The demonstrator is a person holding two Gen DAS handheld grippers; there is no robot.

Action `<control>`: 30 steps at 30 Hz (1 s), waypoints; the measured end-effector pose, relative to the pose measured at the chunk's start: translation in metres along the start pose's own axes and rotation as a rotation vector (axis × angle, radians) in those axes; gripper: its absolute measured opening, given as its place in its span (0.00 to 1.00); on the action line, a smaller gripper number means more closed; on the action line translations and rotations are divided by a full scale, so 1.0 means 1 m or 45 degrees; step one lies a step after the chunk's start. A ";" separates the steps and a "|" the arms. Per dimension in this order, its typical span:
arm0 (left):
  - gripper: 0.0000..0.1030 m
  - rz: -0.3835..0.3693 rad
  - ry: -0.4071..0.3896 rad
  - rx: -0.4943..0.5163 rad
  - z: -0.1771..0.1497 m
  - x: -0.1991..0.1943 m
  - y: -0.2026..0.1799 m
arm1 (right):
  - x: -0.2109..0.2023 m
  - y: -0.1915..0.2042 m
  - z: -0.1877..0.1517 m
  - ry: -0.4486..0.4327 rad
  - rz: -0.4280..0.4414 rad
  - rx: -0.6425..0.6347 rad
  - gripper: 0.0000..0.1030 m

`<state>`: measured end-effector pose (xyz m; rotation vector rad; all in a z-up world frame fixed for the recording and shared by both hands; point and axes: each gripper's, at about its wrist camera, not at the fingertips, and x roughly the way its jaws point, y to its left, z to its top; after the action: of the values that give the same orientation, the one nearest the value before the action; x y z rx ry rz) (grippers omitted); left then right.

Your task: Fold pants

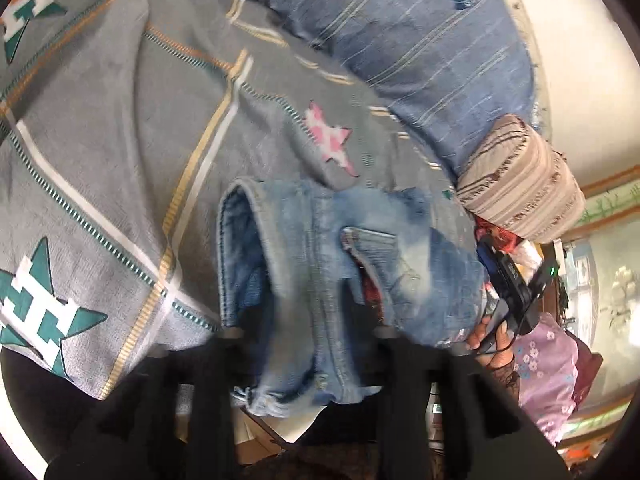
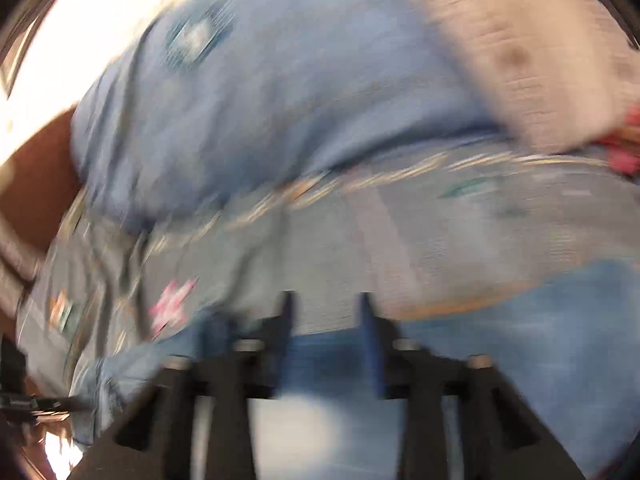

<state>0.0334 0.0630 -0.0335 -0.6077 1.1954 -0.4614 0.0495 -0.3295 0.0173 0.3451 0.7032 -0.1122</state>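
Left gripper [image 1: 308,320]: jeans [image 1: 320,248] bunched across and over its fingers, fingertips hidden by denim; whether it is clamped cannot be told. Frayed hem hangs below, between the finger mounts. Ahead lies a grey blanket [image 1: 120,140] with star patches; beyond that a blue pillow [image 1: 420,40] and a striped roll [image 1: 516,184].

Right gripper [image 2: 326,312]: view badly blurred. Blue-padded fingers [image 2: 370,340] spread apart, nothing gripped between the tips; denim lies under them and off to the right. Right hand [image 1: 492,336] shows at the left view's right edge, holding the device.
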 end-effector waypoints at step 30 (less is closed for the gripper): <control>0.25 0.213 0.104 0.045 0.000 0.048 -0.035 | -0.030 -0.205 0.011 0.030 -0.501 0.144 0.17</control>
<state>0.0477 0.0059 -0.0449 -0.4581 1.3016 -0.3674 -0.0103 -0.5257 -0.0113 0.3130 0.7835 -0.5236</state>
